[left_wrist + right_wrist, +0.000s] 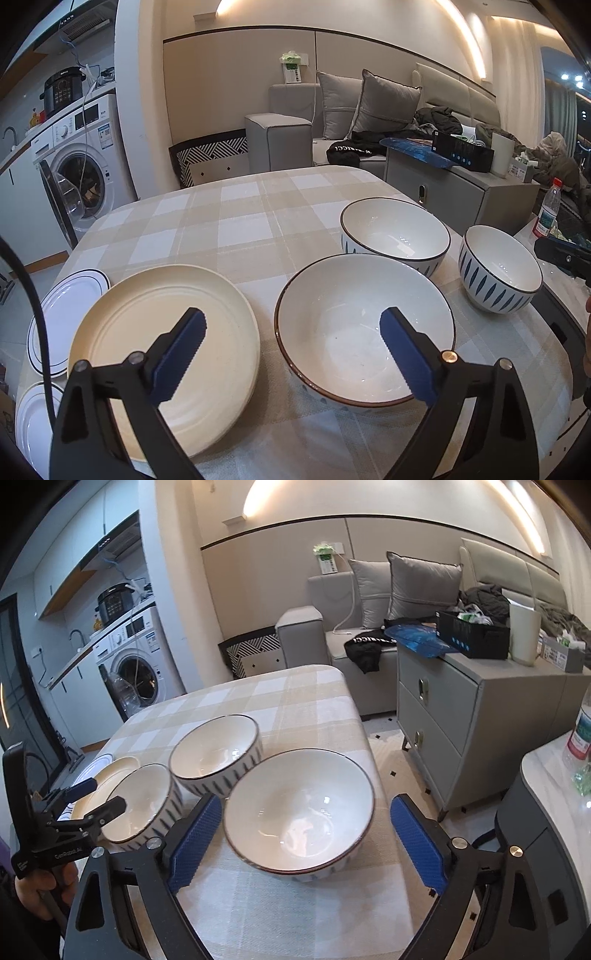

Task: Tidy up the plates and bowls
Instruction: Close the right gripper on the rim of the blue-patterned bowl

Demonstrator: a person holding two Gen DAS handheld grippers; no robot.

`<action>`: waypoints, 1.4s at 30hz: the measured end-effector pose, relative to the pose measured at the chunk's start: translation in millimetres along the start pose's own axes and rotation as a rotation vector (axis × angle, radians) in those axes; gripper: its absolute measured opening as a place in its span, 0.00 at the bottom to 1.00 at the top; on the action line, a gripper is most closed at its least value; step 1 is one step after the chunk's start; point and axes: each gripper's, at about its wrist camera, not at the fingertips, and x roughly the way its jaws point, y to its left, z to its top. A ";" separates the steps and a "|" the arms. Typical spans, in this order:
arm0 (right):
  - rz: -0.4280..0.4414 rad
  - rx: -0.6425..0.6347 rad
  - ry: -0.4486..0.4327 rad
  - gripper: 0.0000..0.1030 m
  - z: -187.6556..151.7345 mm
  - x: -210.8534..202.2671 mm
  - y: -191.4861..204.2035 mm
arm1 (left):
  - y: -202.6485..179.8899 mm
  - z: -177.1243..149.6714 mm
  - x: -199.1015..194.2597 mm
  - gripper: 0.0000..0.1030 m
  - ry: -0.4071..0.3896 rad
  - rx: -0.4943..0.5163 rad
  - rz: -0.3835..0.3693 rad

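Three white bowls with blue leaf marks stand on the checked tablecloth (240, 221). My left gripper (293, 321) is open. Its left finger hangs over a cream plate (162, 350) and its right finger over the nearest bowl (354, 332). Behind that are a second bowl (395, 232) and a third (500, 269). Two black-rimmed white plates (70, 314) lie at the table's left edge. My right gripper (306, 805) is open around the third bowl (299, 812), pads clear of its rim. The left gripper (109, 794) shows at the left of the right wrist view.
A grey drawer cabinet (461, 701) stands right of the table, with a box and cup on top. A water bottle (548, 214) sits on a pale counter (546, 775) at the right. Behind are a grey sofa (280, 140) and a washing machine (85, 173).
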 end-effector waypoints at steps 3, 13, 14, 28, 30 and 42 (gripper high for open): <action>-0.004 0.026 0.011 0.88 -0.7 6.2 -12.2 | -0.9 2.7 -3.0 0.93 -0.015 -0.006 0.004; -0.014 0.025 0.036 0.84 -3.6 16.3 -28.1 | -36.8 18.5 -27.9 0.92 -0.076 0.039 -0.061; -0.014 0.023 0.034 0.84 -3.6 16.3 -29.9 | -42.7 20.8 -30.0 0.92 -0.081 0.042 -0.074; 0.017 -0.032 0.074 0.83 0.2 16.6 -46.3 | -129.2 32.2 -6.0 0.67 -0.017 0.096 -0.203; 0.024 -0.042 0.080 0.83 0.7 17.5 -47.4 | -135.9 33.2 -0.8 0.63 -0.002 0.089 -0.221; 0.053 -0.035 0.123 0.71 3.4 39.0 -50.7 | -162.0 33.2 34.4 0.46 0.115 0.066 -0.237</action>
